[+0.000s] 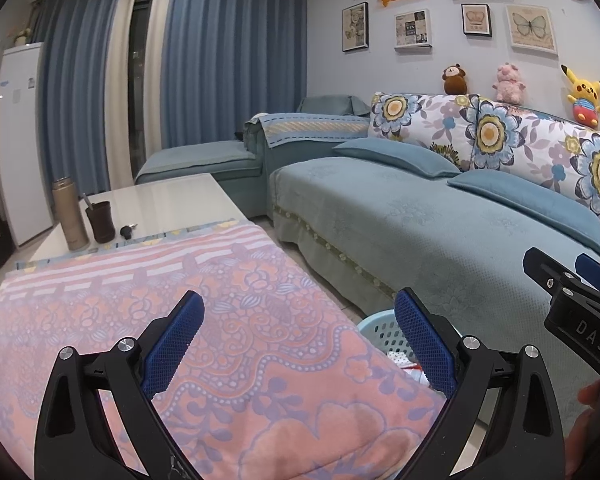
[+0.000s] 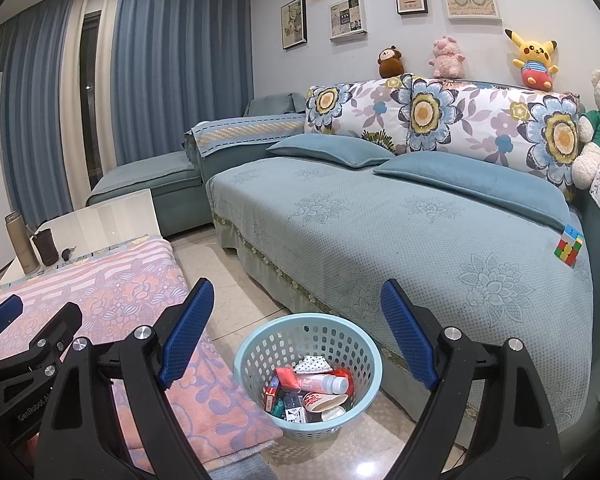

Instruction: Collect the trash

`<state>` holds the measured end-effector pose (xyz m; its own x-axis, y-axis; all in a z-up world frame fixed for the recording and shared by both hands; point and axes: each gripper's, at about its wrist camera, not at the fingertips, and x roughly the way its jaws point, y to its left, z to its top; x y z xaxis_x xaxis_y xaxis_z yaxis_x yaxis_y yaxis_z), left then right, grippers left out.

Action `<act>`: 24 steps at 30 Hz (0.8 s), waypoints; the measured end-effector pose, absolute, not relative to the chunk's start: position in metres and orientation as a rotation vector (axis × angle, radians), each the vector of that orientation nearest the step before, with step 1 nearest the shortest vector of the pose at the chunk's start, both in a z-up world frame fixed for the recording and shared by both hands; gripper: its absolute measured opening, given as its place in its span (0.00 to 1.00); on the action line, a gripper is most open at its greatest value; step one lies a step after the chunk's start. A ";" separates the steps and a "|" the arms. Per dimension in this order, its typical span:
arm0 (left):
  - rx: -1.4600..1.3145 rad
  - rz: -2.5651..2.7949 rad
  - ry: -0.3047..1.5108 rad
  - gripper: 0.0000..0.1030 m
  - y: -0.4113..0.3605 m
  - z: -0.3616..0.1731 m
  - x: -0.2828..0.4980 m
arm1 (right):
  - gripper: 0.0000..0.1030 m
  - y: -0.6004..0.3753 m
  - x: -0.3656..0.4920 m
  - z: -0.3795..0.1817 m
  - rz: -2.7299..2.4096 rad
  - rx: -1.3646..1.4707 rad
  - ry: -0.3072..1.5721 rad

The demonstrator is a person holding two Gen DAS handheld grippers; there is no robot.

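Observation:
A light blue plastic basket (image 2: 256, 348) stands on the floor between the table and the sofa. It holds several pieces of trash: a pink-labelled bottle (image 2: 324, 383), small boxes and wrappers. My right gripper (image 2: 297, 298) is open and empty above the basket. My left gripper (image 1: 299, 314) is open and empty over the pink patterned cloth (image 1: 228, 300) on the table; the basket's rim (image 1: 374, 320) shows just right of the cloth. Each gripper shows in the other's view, the right one (image 1: 568, 276) and the left one (image 2: 32, 316).
A blue sofa (image 2: 380, 220) with floral cushions runs along the right; a Rubik's cube (image 2: 569, 246) lies on it. On the white table (image 1: 168, 204) stand a gold flask (image 1: 70, 214), a dark cup (image 1: 100, 222) and keys (image 1: 127, 231). Plush toys sit on the sofa back.

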<state>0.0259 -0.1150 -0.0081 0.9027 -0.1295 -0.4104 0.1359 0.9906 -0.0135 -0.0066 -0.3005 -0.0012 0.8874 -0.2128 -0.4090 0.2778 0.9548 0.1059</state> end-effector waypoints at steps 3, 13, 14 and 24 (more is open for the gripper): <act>0.016 -0.138 0.424 0.90 -0.115 -0.008 0.026 | 0.79 -0.300 -0.007 -0.001 -0.256 0.165 0.406; 0.023 -0.137 0.421 0.90 -0.113 -0.008 0.027 | 0.79 -0.297 -0.007 -0.003 -0.253 0.168 0.409; 0.027 -0.131 0.421 0.90 -0.113 -0.008 0.027 | 0.79 -0.296 -0.007 -0.003 -0.252 0.168 0.409; 0.052 -0.131 0.416 0.90 -0.103 -0.008 0.032 | 0.79 -0.296 -0.005 -0.004 -0.249 0.167 0.411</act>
